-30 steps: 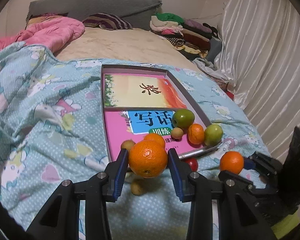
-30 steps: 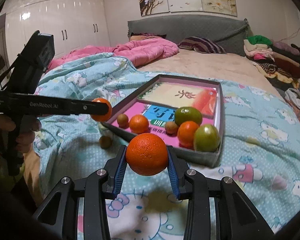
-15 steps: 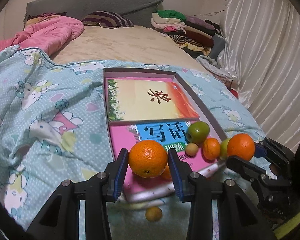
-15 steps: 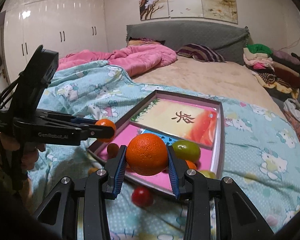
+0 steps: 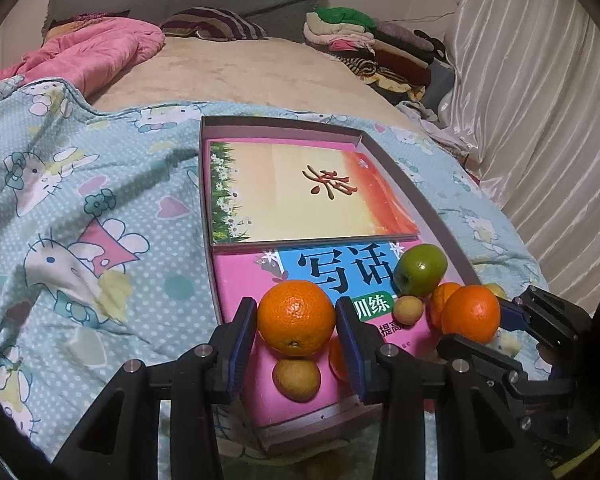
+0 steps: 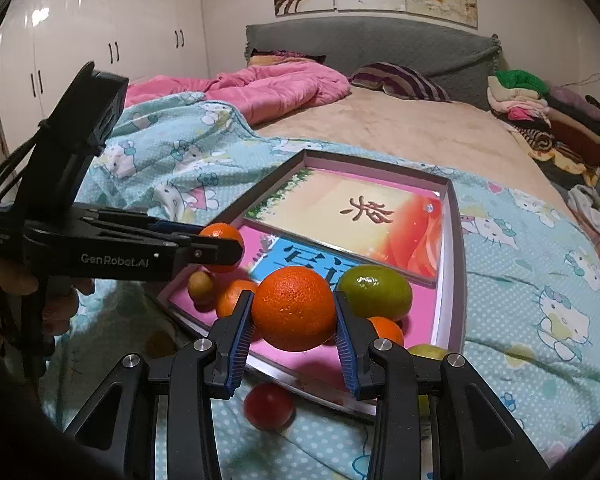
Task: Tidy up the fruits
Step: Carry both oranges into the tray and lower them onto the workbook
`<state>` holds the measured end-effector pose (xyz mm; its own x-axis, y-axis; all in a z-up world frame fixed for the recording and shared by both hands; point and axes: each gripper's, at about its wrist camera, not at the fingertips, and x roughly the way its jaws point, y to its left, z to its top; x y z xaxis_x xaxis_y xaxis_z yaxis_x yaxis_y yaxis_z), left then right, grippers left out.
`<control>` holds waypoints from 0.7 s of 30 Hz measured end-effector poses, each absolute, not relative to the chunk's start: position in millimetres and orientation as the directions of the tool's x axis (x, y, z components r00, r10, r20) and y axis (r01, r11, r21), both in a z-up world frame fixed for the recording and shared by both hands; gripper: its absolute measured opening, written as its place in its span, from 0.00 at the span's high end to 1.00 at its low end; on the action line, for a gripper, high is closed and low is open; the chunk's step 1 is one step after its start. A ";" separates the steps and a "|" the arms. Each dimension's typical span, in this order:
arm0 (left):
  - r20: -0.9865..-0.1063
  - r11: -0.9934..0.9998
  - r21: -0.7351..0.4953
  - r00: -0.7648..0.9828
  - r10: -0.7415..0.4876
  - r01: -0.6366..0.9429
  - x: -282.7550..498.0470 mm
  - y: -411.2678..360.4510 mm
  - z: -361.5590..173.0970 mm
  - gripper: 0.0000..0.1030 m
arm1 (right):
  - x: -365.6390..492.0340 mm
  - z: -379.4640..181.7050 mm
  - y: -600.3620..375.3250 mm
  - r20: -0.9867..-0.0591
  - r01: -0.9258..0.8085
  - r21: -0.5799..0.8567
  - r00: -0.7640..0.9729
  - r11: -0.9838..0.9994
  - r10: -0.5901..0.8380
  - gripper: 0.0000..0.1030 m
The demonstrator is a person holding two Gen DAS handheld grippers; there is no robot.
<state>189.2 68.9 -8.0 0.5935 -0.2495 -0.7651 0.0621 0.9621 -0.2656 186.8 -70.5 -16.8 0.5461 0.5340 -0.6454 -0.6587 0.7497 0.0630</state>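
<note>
My left gripper point(image 5: 296, 322) is shut on an orange point(image 5: 296, 317) and holds it above the near end of the shallow box point(image 5: 410, 194). My right gripper point(image 6: 293, 314) is shut on a second orange point(image 6: 294, 307), above the box's near edge; it also shows in the left wrist view point(image 5: 471, 314). In the box lie a green fruit point(image 5: 420, 269), a small orange point(image 6: 387, 330), small yellowish fruits point(image 5: 297, 379) and books point(image 5: 300, 188). A red fruit point(image 6: 269, 406) lies on the blanket in front of the box.
The box sits on a blue cartoon-print blanket point(image 5: 80, 216) on a bed. A pink quilt point(image 6: 260, 88) and a striped pillow point(image 6: 400, 80) lie at the far end. Folded clothes point(image 5: 364, 44) are stacked at the right, beside a white curtain point(image 5: 540, 92).
Both grippers have moved forward over the near end of the box, each still holding its orange. The fruits in the box now lie under and beside the fingers.
</note>
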 end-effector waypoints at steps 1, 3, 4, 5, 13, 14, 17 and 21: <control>-0.765 0.962 -0.267 0.594 -0.250 0.062 190.0 68.9 -8.6 0.60 | 186.8 -18.0 -69.7 -0.647 -0.661 0.064 0.543 0.747 0.536 0.62; -0.765 0.963 -0.263 0.594 -0.248 0.062 191.3 68.4 -10.0 0.60 | 186.0 -21.3 -66.8 -0.652 -0.667 0.060 0.537 0.742 0.535 0.62; -0.766 0.964 -0.260 0.595 -0.245 0.063 192.0 67.8 -10.2 0.60 | 185.1 -22.9 -65.4 -0.655 -0.670 0.056 0.534 0.740 0.534 0.62; -0.766 0.964 -0.256 0.595 -0.243 0.063 192.0 67.1 -10.1 0.60 | 184.9 -24.5 -63.6 -0.658 -0.673 0.052 0.532 0.738 0.532 0.62; -0.777 0.965 -0.250 0.578 -0.249 0.079 194.8 61.5 -15.8 0.60 | 185.8 -31.9 -58.2 -0.674 -0.679 0.035 0.526 0.733 0.519 0.62; -0.779 0.965 -0.251 0.575 -0.250 0.080 194.9 60.8 -16.5 0.60 | 185.8 -32.1 -57.8 -0.675 -0.680 0.035 0.525 0.733 0.518 0.62; -0.779 0.965 -0.251 0.575 -0.251 0.081 195.1 60.4 -17.2 0.60 | 188.7 -34.0 -56.6 -0.682 -0.676 0.029 0.525 0.736 0.509 0.62; -0.779 0.965 -0.251 0.575 -0.250 0.080 195.1 60.4 -17.3 0.60 | 191.0 -36.8 -56.1 -0.691 -0.671 0.030 0.522 0.741 0.500 0.61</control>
<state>195.1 60.4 -17.3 0.5752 -0.2500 -0.7788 0.0799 0.9648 -0.2506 191.0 -56.1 -36.8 0.5217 0.5002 -0.6911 -0.6710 0.7408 0.0297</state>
